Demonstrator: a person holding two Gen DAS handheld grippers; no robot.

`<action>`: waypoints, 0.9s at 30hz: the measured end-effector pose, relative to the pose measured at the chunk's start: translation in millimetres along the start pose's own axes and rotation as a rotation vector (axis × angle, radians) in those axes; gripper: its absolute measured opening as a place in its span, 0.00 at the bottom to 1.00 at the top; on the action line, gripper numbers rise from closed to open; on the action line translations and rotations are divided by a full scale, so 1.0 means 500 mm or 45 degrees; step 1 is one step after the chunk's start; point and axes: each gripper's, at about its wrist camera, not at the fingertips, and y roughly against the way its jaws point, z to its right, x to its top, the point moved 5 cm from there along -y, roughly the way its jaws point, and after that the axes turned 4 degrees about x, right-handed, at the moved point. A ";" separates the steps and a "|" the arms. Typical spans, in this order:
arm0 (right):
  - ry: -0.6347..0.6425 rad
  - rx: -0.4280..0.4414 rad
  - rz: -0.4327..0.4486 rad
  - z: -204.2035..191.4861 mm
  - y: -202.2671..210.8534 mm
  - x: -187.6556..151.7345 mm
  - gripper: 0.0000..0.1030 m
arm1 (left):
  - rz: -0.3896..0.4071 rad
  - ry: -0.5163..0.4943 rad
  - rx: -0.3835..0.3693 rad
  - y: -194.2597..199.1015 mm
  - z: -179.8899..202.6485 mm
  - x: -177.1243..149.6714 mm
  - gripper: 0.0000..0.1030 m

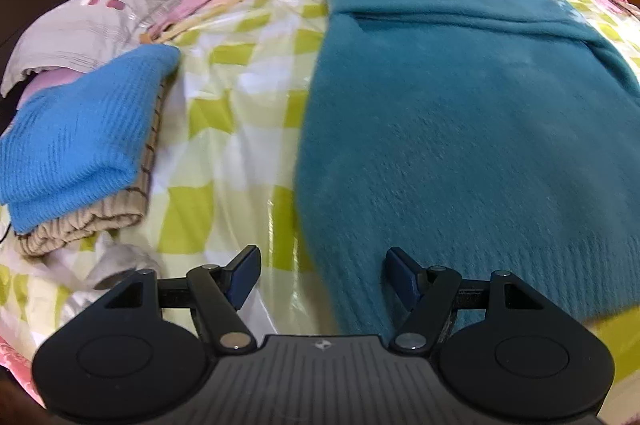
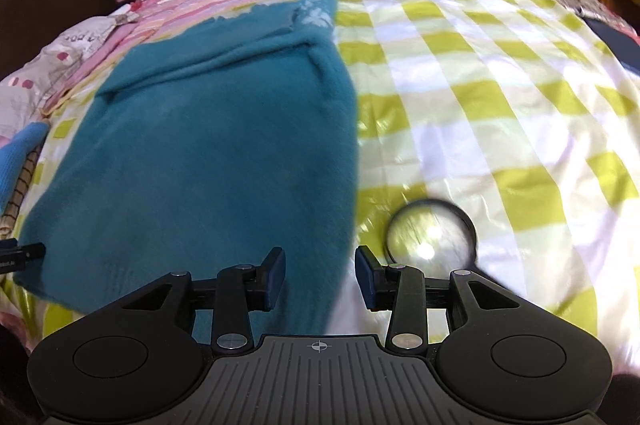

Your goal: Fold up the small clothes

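Both claws, the left gripper (image 1: 322, 275) and right gripper (image 2: 320, 279), hang wide open and empty over the near hem of the fuzzy teal sweater (image 1: 460, 153), so each should pinch one hem corner evenly.

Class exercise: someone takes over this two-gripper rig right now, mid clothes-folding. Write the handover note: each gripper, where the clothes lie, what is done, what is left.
Left gripper: open, empty, at the near left hem of the teal sweater.
Right gripper: open, empty, at its near right hem.
Teal sweater lies flat on the checked bedspread, sleeves already folded across the top.
Done: a blue knit sits folded on a beige knit to the left.
Left: probably grip both hem corners and fold the body up. A magnifying glass lies close to the right gripper.
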 end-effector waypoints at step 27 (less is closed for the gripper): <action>-0.139 0.188 -0.069 -0.010 -0.024 -0.011 0.14 | -0.041 0.204 -0.157 -0.011 -0.012 0.004 0.36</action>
